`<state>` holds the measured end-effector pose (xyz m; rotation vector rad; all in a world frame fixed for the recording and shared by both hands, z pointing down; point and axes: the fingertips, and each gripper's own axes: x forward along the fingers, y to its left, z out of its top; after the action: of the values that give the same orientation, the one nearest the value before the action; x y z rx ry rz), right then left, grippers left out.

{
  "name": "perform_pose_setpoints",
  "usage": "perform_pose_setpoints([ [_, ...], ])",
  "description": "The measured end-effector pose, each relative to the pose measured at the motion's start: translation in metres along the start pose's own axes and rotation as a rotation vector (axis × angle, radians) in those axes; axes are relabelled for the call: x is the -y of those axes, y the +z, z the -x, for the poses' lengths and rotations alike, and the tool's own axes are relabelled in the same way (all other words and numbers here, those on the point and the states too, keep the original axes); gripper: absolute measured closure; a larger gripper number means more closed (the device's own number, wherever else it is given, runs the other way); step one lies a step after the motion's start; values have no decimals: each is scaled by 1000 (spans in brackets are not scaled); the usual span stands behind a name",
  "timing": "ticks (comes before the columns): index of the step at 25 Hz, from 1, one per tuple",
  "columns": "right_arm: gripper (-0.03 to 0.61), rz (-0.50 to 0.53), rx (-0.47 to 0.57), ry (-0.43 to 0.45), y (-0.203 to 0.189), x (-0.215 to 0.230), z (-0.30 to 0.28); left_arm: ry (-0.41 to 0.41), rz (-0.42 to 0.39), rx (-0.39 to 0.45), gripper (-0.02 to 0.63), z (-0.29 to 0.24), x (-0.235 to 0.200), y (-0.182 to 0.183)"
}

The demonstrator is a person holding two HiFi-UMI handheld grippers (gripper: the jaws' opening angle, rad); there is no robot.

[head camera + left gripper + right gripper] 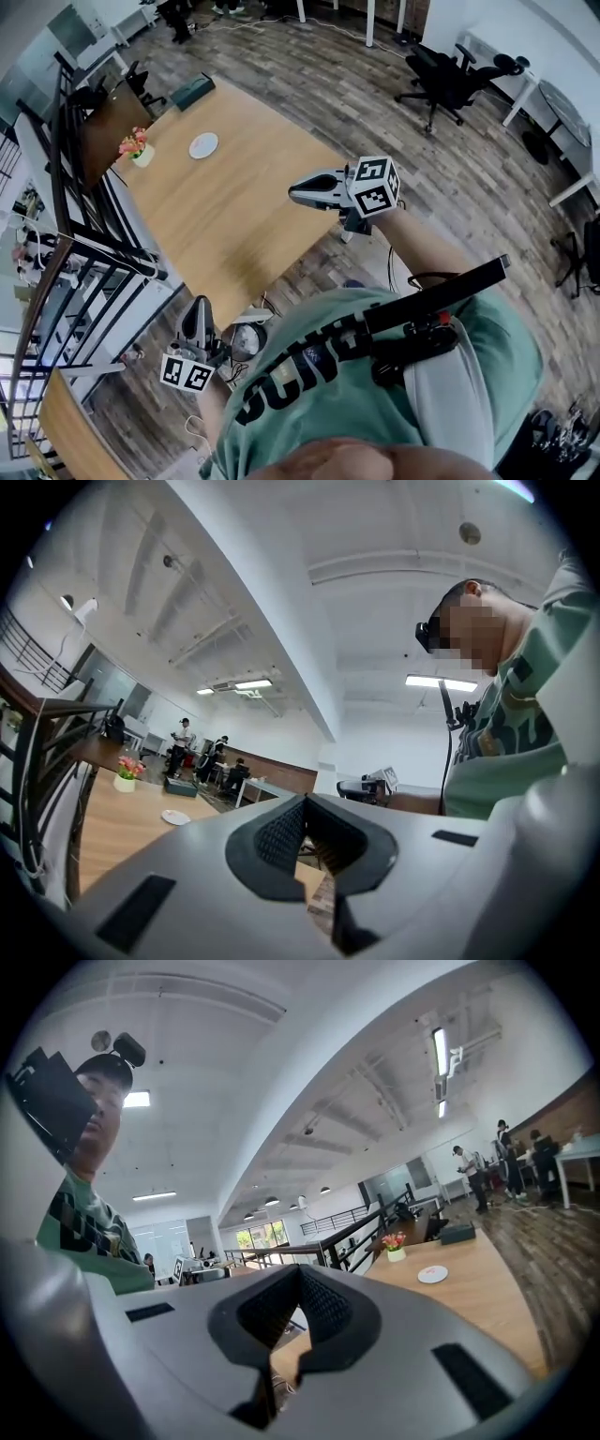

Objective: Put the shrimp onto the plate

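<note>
Left gripper (197,305), right gripper (294,192): jaws closed, nothing held, both short of pale wooden surface (234,225). Small round white plate (203,145) at far end. Shrimp not in view; probably light, soft, slick, so pinch mid-body, gently.

The desk (234,216) has a pale wood top, smooth and matt, with a fine grain. Near its far edge the plate (203,145) looks white and smooth, with a slight sheen. The floor (469,178) is grey-brown wood planking, streaked and dull. The left gripper (197,307) and the right gripper (298,192) have grey shells of smooth matt plastic. Their pads (323,1302) are black, finely ribbed and rubbery-looking. The railing (66,169) along the desk's left edge is dark metal. The person's shirt (328,323) is green cloth.
</note>
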<state>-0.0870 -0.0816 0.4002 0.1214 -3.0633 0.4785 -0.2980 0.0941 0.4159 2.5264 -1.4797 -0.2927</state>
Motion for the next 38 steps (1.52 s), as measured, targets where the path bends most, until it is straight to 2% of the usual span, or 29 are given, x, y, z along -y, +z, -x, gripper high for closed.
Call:
perform_pose_setpoints([
  [5,572,30,40,-42,17,-2,51,-63,-25,-14,609,-33,31,2],
  [12,572,43,91,-68,15,24,177,-96,-76,-23,609,-110,119,-15],
  [17,572,29,103,-75,11,56,290,-114,-52,-32,609,-186,204,-45],
  [22,572,-12,95,-51,-15,75,361,-100,14,-33,609,-226,266,-78],
  [28,572,-78,132,56,-33,77,383,22,1,-102,609,-221,310,-85],
  [38,572,-110,121,166,-53,55,352,137,-4,-117,609,-180,325,-85],
])
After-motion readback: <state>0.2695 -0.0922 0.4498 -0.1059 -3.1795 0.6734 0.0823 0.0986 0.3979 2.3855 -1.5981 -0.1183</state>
